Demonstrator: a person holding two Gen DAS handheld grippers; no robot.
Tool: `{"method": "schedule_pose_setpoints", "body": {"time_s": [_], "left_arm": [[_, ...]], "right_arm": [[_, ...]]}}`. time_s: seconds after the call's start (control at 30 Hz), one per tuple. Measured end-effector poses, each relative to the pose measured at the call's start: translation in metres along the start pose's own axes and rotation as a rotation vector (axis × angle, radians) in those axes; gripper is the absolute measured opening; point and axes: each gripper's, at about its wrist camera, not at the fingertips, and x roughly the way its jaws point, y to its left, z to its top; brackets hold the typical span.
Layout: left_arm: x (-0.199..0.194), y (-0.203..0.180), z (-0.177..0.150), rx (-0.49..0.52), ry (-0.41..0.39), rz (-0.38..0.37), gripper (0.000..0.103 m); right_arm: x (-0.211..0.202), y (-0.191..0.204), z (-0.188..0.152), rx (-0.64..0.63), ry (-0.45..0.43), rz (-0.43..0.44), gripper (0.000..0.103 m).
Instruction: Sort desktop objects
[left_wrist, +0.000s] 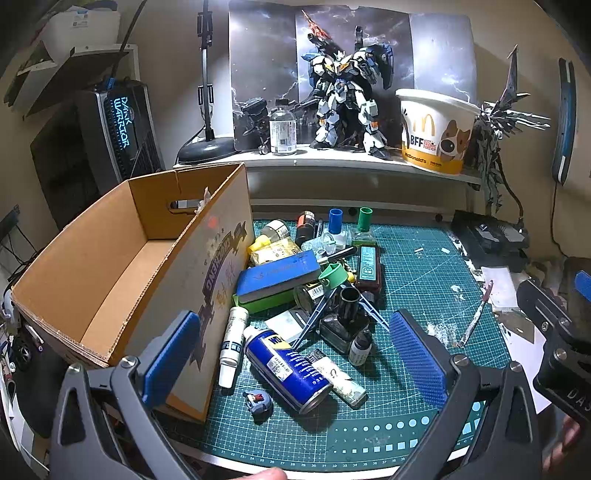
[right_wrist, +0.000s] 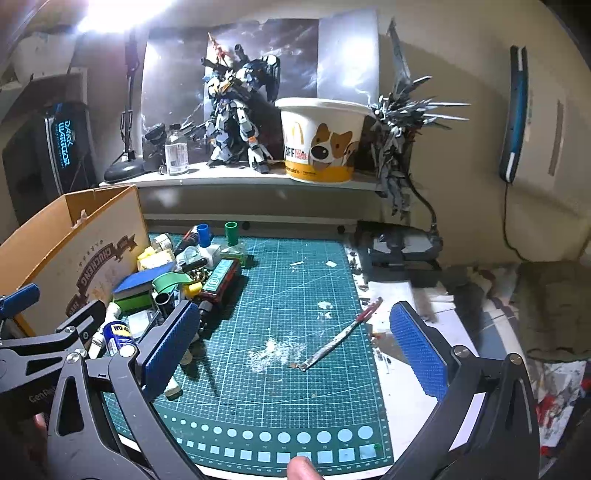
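Plainly, both grippers, left (left_wrist: 295, 354) and right (right_wrist: 293, 349), hung wide apart and held nothing. The clutter (left_wrist: 306, 288) lay heaped on the mat (right_wrist: 295, 295) beside the cardboard box (left_wrist: 110, 266); a careless grab could roll the spray can (left_wrist: 288, 369) or tip the small bottles (left_wrist: 360, 347).

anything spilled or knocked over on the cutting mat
Yes. A blue WD-40 can lies on its side in the pile beside the cardboard box, and whitish residue is smeared on the bare mat by a paint-crusted stick.
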Motion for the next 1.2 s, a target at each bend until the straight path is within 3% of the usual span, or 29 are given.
{"method": "schedule_pose_setpoints", "body": {"time_s": [0.33,0.53,0.7,1.03,1.07,1.13,1.2], "left_arm": [[0.001,0.001,-0.002,0.002,-0.018,0.016,0.103],[0.001,0.002,0.0,0.002,-0.013,0.025,0.103],[0.002,0.008,-0.001,-0.017,-0.004,-0.027,0.103],[-0.001,-0.009,-0.004,0.078,-0.053,-0.032,0.103],[-0.001,-0.01,-0.004,0.088,-0.058,-0.032,0.103],[-0.001,-0.013,-0.004,0.102,-0.064,-0.041,0.103],[0.001,-0.014,-0.002,0.104,-0.061,-0.071,0.095]], "right_arm": [[0.005,-0.007,0.006,-0.006,0.037,0.028,0.103],[0.006,-0.003,-0.003,-0.004,0.012,0.046,0.103],[0.008,-0.007,-0.004,-0.001,0.014,0.073,0.103],[0.009,-0.012,-0.004,0.006,0.008,0.141,0.101],[0.009,-0.012,-0.004,0.007,0.005,0.151,0.099],[0.009,-0.014,-0.004,0.011,0.006,0.175,0.083],[0.01,-0.015,-0.005,0.013,0.01,0.192,0.077]]}}
